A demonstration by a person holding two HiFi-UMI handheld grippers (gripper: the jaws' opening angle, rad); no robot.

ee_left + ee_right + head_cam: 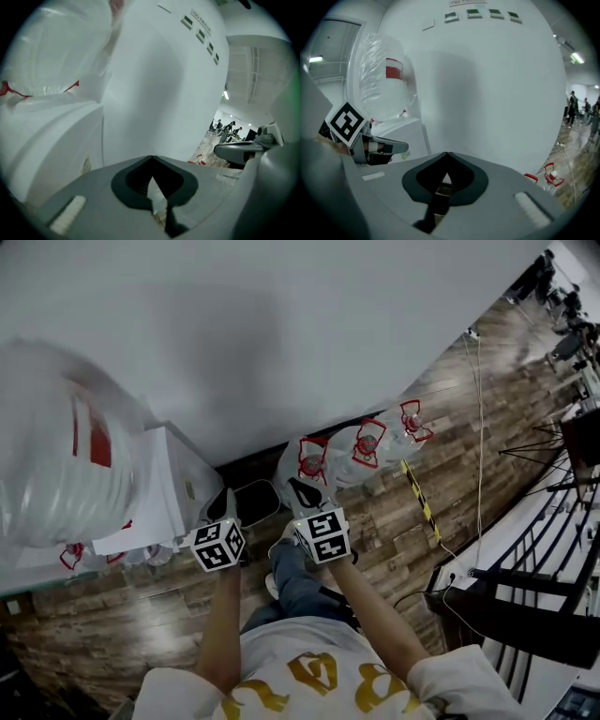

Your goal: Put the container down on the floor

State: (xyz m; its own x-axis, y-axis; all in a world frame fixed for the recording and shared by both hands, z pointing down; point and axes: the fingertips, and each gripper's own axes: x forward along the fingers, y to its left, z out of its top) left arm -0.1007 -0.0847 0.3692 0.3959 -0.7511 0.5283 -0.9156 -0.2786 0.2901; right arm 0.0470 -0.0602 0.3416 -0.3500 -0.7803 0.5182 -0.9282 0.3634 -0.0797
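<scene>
A white wall (281,334) bounds the work area, and wood-plank floor (403,521) runs along its base. At the left stands a white water dispenser (164,484) carrying a large film-wrapped bottle (56,456). Three further jugs wrapped in film stand in a row on the floor against the wall. The nearest of these, taken here to be the container (298,465), is just ahead of the right tool (305,493). The other two jugs (361,448) are beside it, further along the wall. On this reading the container already rests on the floor and neither tool touches it. The left tool (222,504) is near the dispenser's front corner. Its jaws are closed tip to tip and nothing is between them. The right tool's jaws are likewise together and empty. Handling assessment: the container is bulky and rigid at the neck, with thin walls likely to flex under pressure. The loose film would make the body slippery to narrow jaws. Whether it is full cannot be determined, so it should be treated as heavy. The recommended hold is the red handle (312,460) at its top, with the second tool steadying the neck. Gripping the film alone is not advised, since it would probably slide or tear.
</scene>
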